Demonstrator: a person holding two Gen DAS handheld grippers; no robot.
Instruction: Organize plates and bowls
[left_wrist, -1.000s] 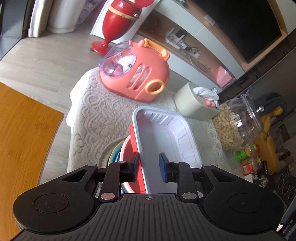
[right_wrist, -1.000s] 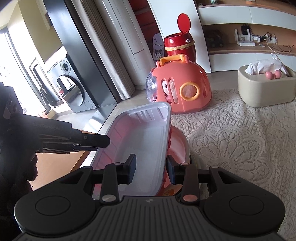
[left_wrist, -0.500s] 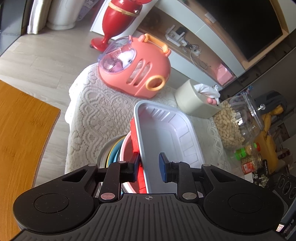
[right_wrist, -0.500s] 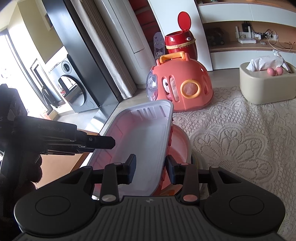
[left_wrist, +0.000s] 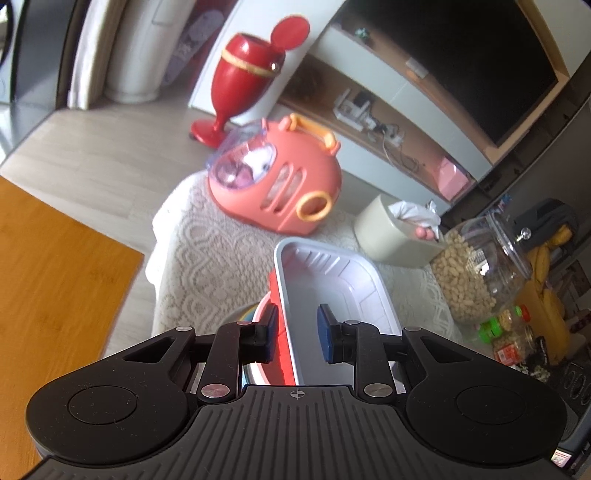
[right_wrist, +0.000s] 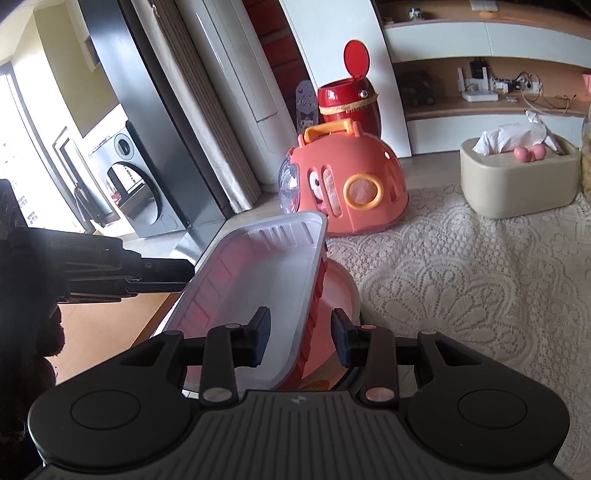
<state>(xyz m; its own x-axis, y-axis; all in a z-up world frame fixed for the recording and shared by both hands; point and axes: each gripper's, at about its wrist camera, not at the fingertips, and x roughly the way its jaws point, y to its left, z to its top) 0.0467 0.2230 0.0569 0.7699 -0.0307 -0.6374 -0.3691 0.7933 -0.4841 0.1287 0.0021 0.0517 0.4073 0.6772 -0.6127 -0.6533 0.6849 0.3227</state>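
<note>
A white rectangular tray sits nested in a red tray. Both are tilted above a stack of bowls and plates. My left gripper is shut on the nested trays' left wall, one pad outside the red tray and one inside the white. In the right wrist view the white tray leans up to the right over a pink bowl. My right gripper is shut on the right wall, over the red tray. The left gripper reaches in from the left edge.
A lace cloth covers the table. On it stand a pink pet carrier, a beige tissue box and a jar of peanuts. A wooden tabletop lies to the left. A red bin stands on the floor behind.
The left wrist view has tipped upward, so the carrier and table sit lower in it. Both grippers keep their hold on the trays. The right view has barely shifted.
</note>
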